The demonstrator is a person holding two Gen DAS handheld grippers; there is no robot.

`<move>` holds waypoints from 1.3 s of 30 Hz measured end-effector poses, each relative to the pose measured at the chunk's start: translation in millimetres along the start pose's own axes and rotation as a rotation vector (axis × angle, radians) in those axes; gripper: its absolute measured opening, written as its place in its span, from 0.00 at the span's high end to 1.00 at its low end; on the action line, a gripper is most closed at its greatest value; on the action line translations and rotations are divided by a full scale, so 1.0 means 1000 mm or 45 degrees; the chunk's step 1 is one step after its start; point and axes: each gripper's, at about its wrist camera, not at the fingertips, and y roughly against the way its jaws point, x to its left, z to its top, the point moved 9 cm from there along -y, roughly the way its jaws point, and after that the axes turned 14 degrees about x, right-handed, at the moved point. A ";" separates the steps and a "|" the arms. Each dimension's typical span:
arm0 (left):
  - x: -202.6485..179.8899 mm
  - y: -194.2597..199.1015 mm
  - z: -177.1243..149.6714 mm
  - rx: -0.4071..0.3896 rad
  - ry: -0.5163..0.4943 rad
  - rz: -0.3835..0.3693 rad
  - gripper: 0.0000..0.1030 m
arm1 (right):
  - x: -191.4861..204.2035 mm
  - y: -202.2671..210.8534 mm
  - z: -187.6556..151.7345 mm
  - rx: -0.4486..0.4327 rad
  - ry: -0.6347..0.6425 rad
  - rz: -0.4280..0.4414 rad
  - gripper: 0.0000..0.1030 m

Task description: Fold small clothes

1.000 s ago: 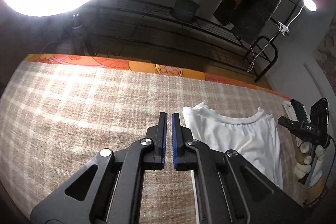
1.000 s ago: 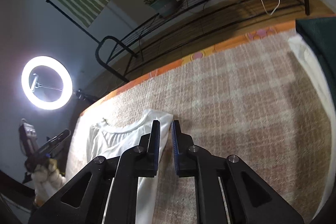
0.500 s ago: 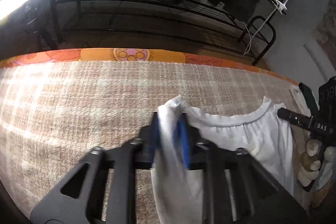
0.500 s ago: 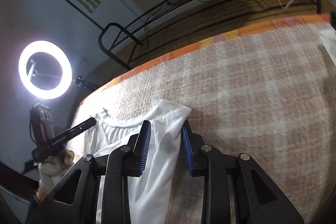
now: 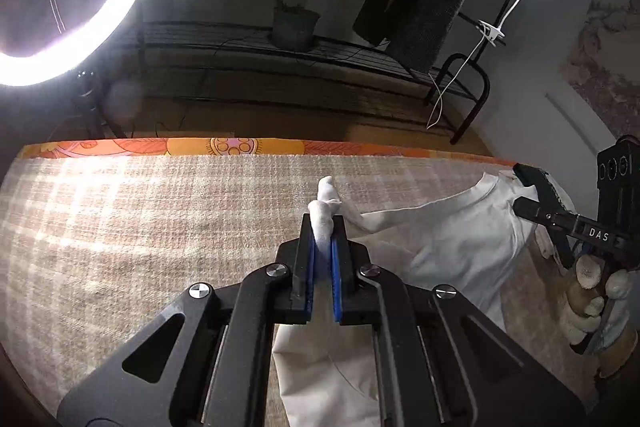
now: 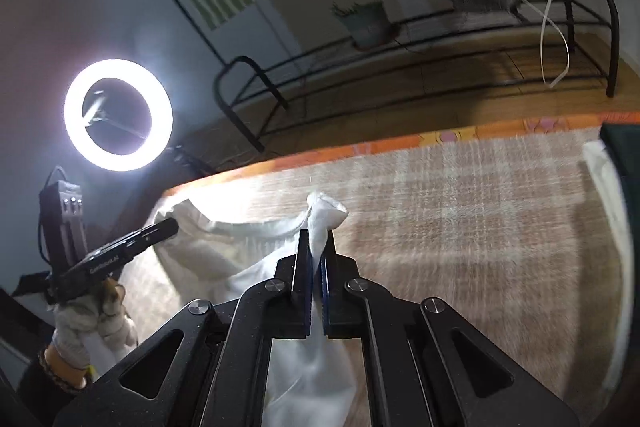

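Observation:
A small white shirt [image 5: 460,239] hangs lifted off the beige checked blanket [image 5: 140,227], held by both shoulder corners. My left gripper [image 5: 323,223] is shut on one bunched corner, which pokes out above the blue pads. In the right wrist view my right gripper [image 6: 318,237] has its jaws closing tight on the other corner of the shirt [image 6: 224,247], the pads pressing the cloth. Each gripper shows in the other's view: the right gripper [image 5: 528,193] at the far right, the left gripper [image 6: 170,225] at the left, both in gloved hands. The neckline sags between them.
The blanket's orange patterned edge [image 5: 232,147] runs along the far side. Beyond it stand a black metal rack [image 5: 360,59] with a potted plant [image 5: 294,27] and a bright ring light [image 5: 80,27]. A dark green item [image 6: 624,147] and white cloth [image 6: 604,179] lie at the right.
Both grippers went from beside the flat shirt to closing on its shoulder corners. The corners have risen off the blanket, and the shirt now hangs between the two grippers.

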 end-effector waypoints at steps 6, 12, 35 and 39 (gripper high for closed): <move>-0.020 0.049 -0.034 -0.033 -0.072 0.015 0.96 | 0.040 0.041 -0.029 -0.002 0.097 0.011 0.98; -0.032 0.095 -0.089 -0.038 -0.124 0.024 0.96 | 0.073 0.069 -0.085 0.055 0.188 -0.050 0.98; -0.024 0.146 -0.304 0.033 -0.199 0.053 0.91 | 0.081 0.103 -0.297 0.150 0.413 -0.335 0.98; 0.000 0.163 -0.308 0.017 -0.012 -0.054 0.63 | 0.068 0.124 -0.300 0.128 0.245 -0.175 0.96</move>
